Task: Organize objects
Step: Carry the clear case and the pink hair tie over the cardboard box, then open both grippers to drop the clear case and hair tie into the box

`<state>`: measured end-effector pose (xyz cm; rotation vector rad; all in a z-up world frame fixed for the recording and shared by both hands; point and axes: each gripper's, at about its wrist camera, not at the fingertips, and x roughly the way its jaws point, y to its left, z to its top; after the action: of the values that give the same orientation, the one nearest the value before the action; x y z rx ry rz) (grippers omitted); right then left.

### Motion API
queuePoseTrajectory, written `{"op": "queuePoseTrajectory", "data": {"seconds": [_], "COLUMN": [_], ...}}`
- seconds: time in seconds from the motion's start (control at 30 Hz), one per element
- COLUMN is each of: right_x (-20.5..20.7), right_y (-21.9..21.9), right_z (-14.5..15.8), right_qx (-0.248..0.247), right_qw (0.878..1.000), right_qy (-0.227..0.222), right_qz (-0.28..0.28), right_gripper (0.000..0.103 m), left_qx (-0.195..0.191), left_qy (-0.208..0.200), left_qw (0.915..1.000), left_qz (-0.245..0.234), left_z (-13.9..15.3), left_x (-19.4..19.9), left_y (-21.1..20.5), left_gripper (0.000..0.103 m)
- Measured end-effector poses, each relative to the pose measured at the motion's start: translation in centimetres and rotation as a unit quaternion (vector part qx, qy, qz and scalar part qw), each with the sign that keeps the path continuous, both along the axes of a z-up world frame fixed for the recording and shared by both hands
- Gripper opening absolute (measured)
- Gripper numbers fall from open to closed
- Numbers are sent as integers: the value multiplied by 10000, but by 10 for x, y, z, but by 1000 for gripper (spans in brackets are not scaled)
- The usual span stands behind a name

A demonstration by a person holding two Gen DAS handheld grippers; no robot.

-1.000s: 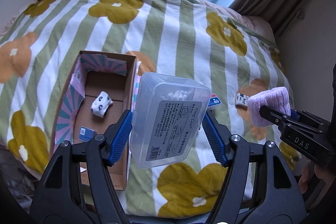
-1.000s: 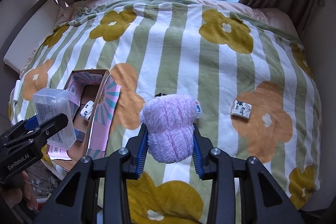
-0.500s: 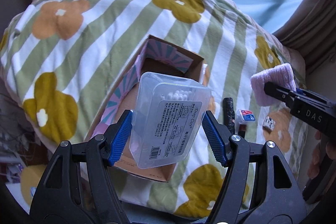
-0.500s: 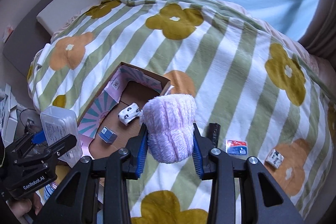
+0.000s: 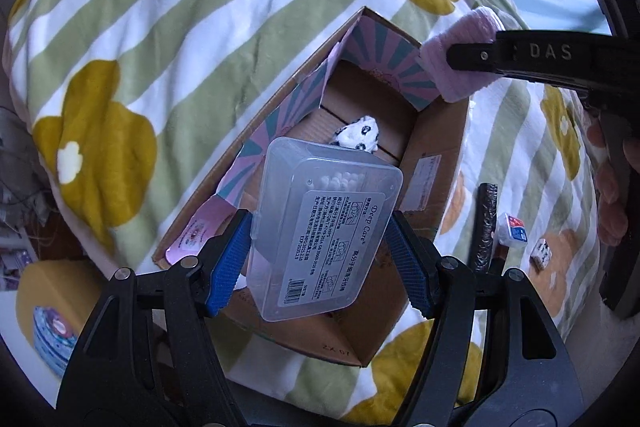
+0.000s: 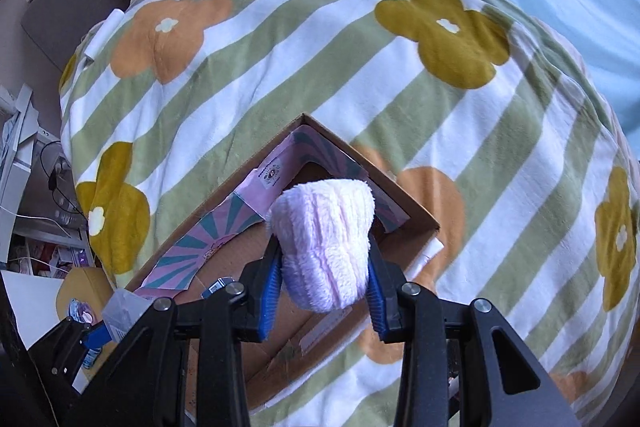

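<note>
With the left gripper (image 5: 320, 259) clenched on the swab case (image 5: 324, 231) and the right gripper (image 6: 322, 291) on the fluffy roll (image 6: 326, 243), lower both well inside the cardboard box (image 5: 432, 163) before releasing.

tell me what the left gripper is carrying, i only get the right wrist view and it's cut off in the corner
Observer: The left gripper has its jaws shut on a clear plastic box of cotton swabs, over the near end of the cardboard box.
Operator: anything in there hidden behind my fluffy thing
Observer: Yes, a small panda-print item lies on its floor.
Operator: what's out on the blanket
Observer: A black stick, a blue-and-red packet and a black-and-white cube, just outside the box's right wall.
</note>
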<state>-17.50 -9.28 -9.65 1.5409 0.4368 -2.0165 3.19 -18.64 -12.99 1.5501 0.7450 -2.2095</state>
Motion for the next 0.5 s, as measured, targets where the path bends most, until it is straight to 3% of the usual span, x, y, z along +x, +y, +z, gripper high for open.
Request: {"op": "queuePoseTrajectory", "data": {"seconds": [0.3,0.5], "right_x": [-26,-28], "right_y": [-28,-28], "right_z": [-73,-95], "right_qx": [466,631], "right_qw": [9974,9955], "right_qy": [-467,-614], "right_qz": [282,352], "right_gripper": [34,34], "left_qx": [269,393], "left_qy": [-265,-391], "left_qw": [9993,9985], "left_qz": [-18,-23], "left_z": [-56,-76], "left_x": [-20,-23], "left_y": [1,2], "left_gripper": [65,65]}}
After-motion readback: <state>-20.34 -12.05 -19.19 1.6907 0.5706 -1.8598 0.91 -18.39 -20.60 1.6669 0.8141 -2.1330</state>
